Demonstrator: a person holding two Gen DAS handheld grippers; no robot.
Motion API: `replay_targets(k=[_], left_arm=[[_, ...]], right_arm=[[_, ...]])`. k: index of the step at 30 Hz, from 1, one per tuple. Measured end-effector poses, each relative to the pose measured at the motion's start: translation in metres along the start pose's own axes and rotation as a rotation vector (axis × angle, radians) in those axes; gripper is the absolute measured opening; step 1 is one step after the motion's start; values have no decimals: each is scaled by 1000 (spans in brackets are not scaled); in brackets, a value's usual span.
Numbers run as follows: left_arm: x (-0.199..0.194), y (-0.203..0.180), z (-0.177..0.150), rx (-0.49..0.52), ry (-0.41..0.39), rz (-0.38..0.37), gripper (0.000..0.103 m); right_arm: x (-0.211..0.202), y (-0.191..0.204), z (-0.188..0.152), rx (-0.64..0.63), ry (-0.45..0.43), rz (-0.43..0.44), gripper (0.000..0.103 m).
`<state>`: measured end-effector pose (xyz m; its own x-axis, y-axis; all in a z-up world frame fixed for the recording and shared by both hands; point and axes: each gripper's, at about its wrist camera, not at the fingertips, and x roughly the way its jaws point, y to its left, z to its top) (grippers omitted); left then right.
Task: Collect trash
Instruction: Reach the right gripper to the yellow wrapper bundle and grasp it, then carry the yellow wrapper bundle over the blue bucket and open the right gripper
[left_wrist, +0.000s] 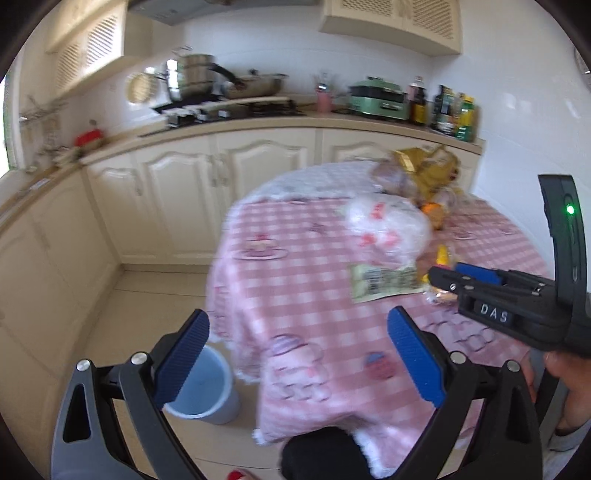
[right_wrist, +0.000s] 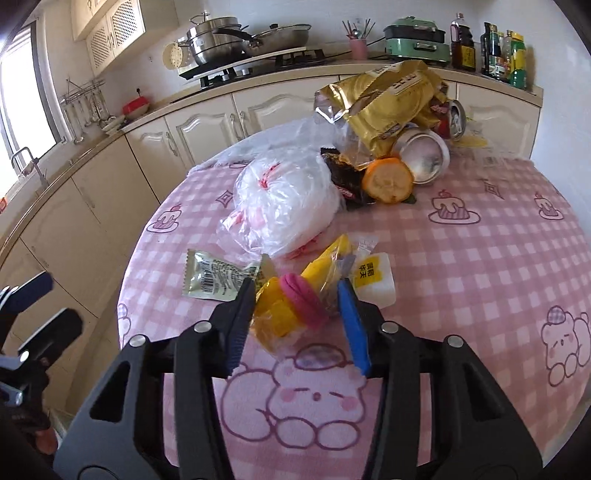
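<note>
Trash lies on a round table with a pink checked cloth (right_wrist: 480, 258). My right gripper (right_wrist: 295, 288) is shut on a crumpled yellow and pink snack wrapper (right_wrist: 291, 306), its pads pressing on both sides. Beside the wrapper lie a green sachet (right_wrist: 214, 277) and a white packet with a yellow label (right_wrist: 373, 280). Behind them sit a knotted white plastic bag (right_wrist: 284, 199), a citrus slice (right_wrist: 388, 181), a gold foil bag (right_wrist: 384, 103) and cans (right_wrist: 424, 155). My left gripper (left_wrist: 297, 314) hangs open and empty over the table's near edge. A pale blue bin (left_wrist: 207, 387) stands on the floor below it.
Cream kitchen cabinets (left_wrist: 177, 192) and a counter with pots, a green cooker (right_wrist: 413, 37) and bottles run behind the table. Tiled floor (left_wrist: 147, 295) lies between table and cabinets. A person's hand (left_wrist: 561, 365) holds the right gripper's handle at the right of the left wrist view.
</note>
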<state>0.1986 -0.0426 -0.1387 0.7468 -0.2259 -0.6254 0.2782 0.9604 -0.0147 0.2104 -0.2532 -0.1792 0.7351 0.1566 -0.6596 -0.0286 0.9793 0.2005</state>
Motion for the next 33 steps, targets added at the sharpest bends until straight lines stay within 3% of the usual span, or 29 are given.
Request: replay_targets(k=[6,11,15,20,23,29,31,33], left_arm=[[39,-32,16,70,29,-92,95],[87,-59,29,137,116,-120,95],[112,-60,29,174,178,-129,95],[118,-59,31,191,186,-155,94],[112,-62,31,203,174,-182,66],[92,-62,24,199,142,-220,50],[83,-59,20,181,137,-256,7],[77,-54,17,144,131,-293,7]], right_arm=[[-16,-30,-4,40,-40,-33,37],[-15,-42,-2,49,-39,-28,37],[-11,-42,0,45,-40,-16,37],[-6,-37,3,32,-41,-17,37],[-6,-33,3,20,-40,-18,36],[-7,-19,-3,-5,-43,-18,35],[-9,-15,-5,-8,-48,-21,34],[-12,-10,-8,-12,-48,-14,33]])
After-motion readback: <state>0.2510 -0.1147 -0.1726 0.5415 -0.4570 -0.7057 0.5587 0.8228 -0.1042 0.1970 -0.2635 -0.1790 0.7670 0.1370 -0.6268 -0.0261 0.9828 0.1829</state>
